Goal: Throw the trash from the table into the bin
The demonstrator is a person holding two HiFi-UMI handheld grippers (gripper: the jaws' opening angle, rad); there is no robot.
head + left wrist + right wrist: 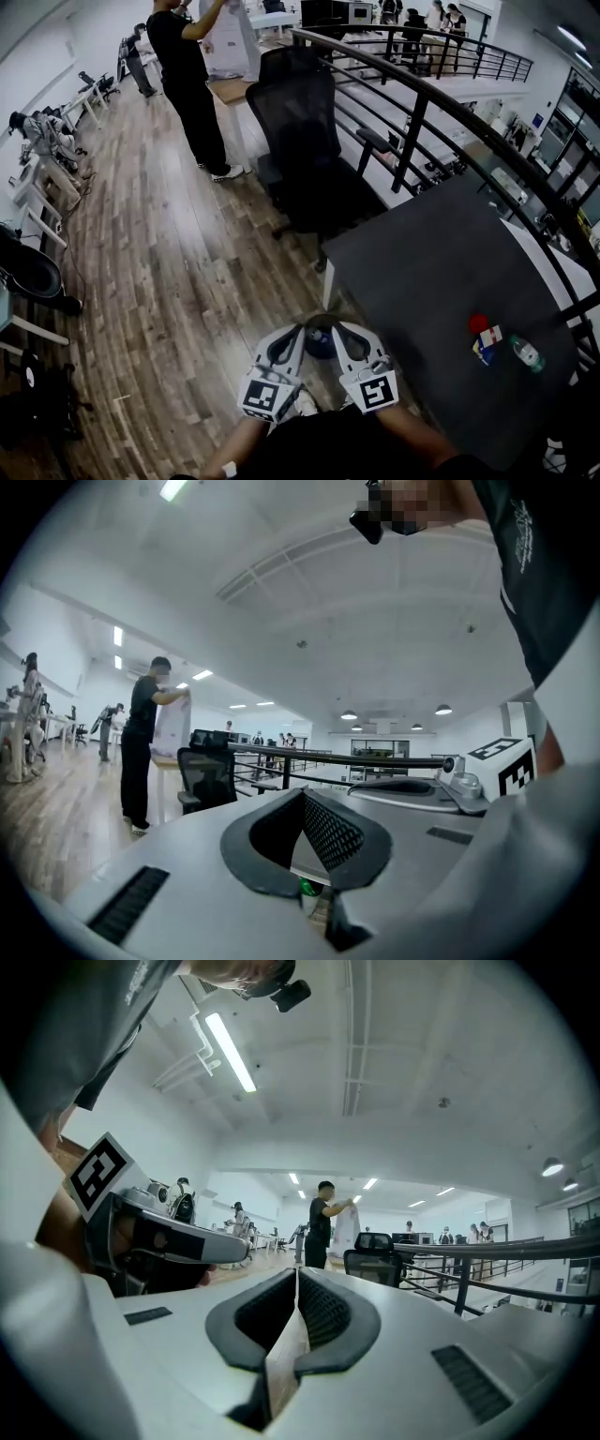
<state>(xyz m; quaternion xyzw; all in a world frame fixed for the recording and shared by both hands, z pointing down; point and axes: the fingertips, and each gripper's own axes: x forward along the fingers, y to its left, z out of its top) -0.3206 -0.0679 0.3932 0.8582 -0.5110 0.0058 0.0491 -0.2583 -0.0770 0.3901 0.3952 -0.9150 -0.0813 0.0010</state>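
On the dark table at the right lie a red piece of trash, a small white and blue carton and a clear bottle with a green label. My left gripper and right gripper are held side by side, low in the head view, left of the table and well away from the trash. Both pairs of jaws are shut with nothing in them, as the left gripper view and right gripper view show. A dark round thing sits between them; I cannot tell whether it is the bin.
A black office chair stands at the table's far corner. A curved black railing runs behind the table. A person in black stands at a desk further off on the wooden floor. Desks and gear line the left wall.
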